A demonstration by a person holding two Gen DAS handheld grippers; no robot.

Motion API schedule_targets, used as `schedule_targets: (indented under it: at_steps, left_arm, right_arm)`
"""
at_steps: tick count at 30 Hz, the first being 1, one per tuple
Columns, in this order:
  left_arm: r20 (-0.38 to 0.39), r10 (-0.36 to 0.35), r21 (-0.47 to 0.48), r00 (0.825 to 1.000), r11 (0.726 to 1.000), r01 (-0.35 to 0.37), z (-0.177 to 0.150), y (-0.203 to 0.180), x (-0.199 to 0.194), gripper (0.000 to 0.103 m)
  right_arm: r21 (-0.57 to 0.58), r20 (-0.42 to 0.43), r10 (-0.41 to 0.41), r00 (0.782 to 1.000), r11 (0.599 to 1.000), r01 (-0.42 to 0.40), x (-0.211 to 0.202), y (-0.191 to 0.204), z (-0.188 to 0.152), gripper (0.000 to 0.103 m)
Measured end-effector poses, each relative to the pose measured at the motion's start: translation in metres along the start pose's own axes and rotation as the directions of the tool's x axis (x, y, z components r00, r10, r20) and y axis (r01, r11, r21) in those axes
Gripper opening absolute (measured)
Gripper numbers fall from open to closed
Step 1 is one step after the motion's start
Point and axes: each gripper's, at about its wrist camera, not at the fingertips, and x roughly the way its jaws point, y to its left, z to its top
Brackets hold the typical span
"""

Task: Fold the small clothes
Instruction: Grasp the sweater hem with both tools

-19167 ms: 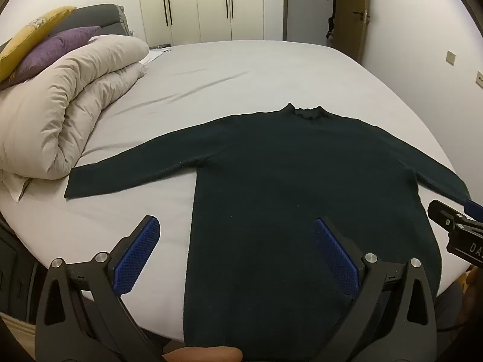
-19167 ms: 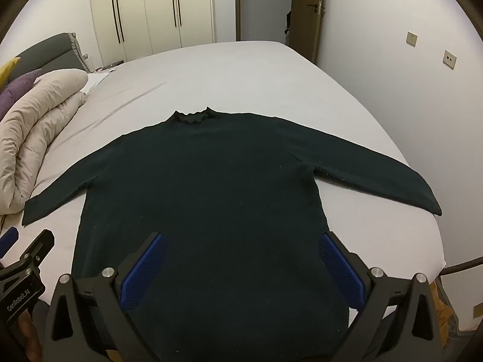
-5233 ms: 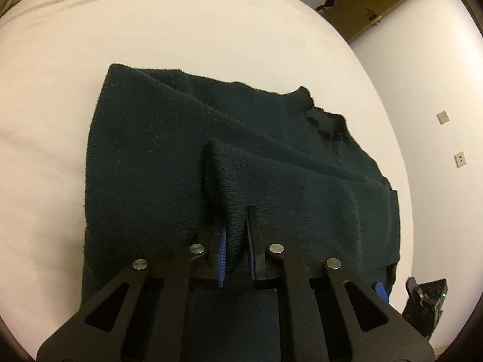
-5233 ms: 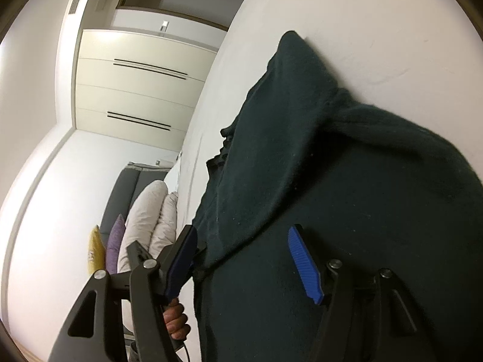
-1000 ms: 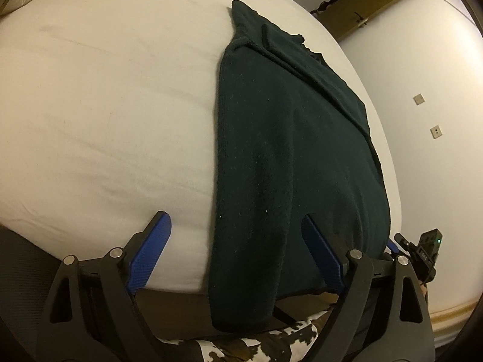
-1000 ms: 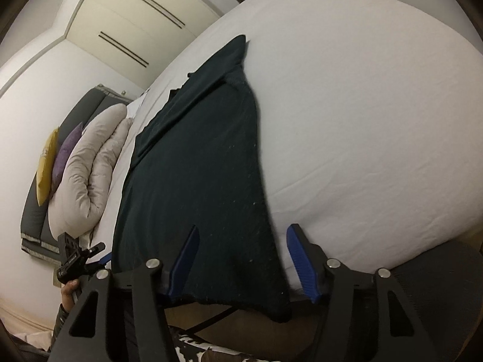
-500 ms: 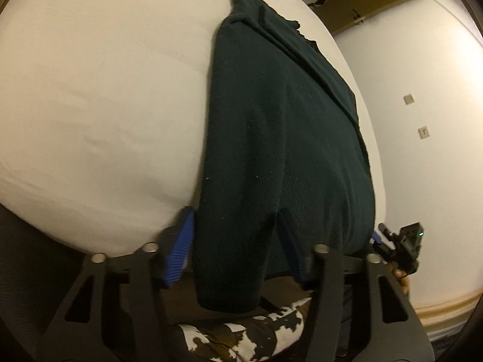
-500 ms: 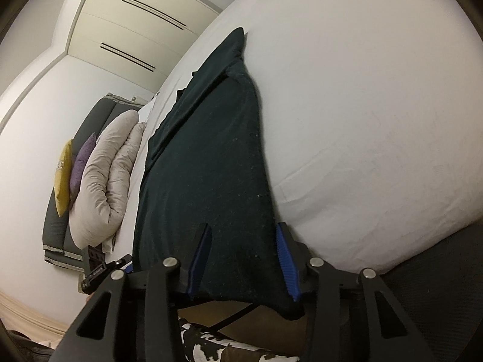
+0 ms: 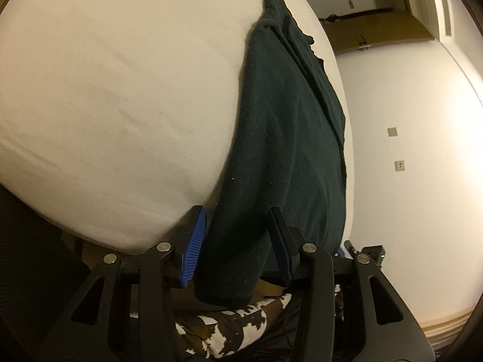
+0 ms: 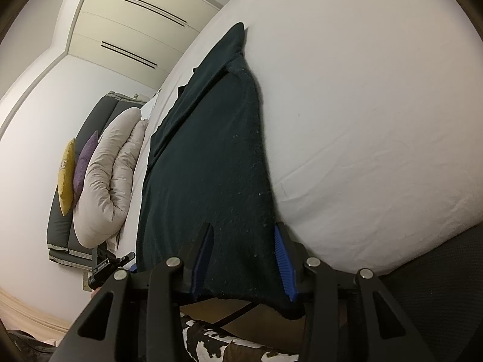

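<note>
A dark green sweater (image 9: 286,120) lies folded into a long strip on the white bed (image 9: 105,105), with its hem hanging over the near edge. My left gripper (image 9: 237,211) straddles the hem's left corner. Its jaws are closing, and a thin gap still shows at the left blue pad (image 9: 193,241). In the right wrist view the sweater (image 10: 211,150) runs away toward the collar. My right gripper (image 10: 243,226) sits at the hem's right corner, and cloth fills the space between its pads. Each gripper shows small at the edge of the other's view.
A rolled cream duvet (image 10: 111,175) with a yellow pillow (image 10: 66,175) and a purple pillow (image 10: 84,163) lies at the bed's far left. Wardrobe doors (image 10: 135,24) stand behind, and a wooden door (image 9: 377,30) is in the right wall. Black-and-white patterned cloth (image 9: 241,325) lies below the bed edge.
The left jaws have narrowed from wide apart to close around the hem corner, and that gripper has sunk and rolled. The right jaws have narrowed onto the other corner.
</note>
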Motion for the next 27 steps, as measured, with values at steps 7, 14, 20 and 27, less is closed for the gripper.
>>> schedule_targets:
  at_steps: [7,14,20,27]
  left_arm:
    - [-0.019,0.016,0.02,1.0,1.0,-0.016,0.004,0.002,0.005,0.024]
    - [0.001,0.011,0.012,1.0,1.0,-0.011,0.004,0.012,-0.002,0.005]
    - [0.056,-0.015,0.033,0.998,0.999,0.013,0.005,0.007,-0.018,0.005]
    - [0.066,-0.034,0.059,0.997,0.998,0.03,0.0,0.001,-0.03,0.005]
  right_arm:
    - [0.001,-0.01,0.006,1.0,1.0,-0.006,0.003,0.001,0.0,0.039]
    - [0.002,-0.029,-0.016,0.999,1.0,0.016,0.003,-0.001,0.002,0.03]
    - [-0.007,-0.032,-0.033,0.999,0.999,0.033,0.002,0.001,0.008,0.03]
    - [-0.007,-0.07,-0.035,0.997,0.999,0.035,0.008,-0.001,0.005,0.025]
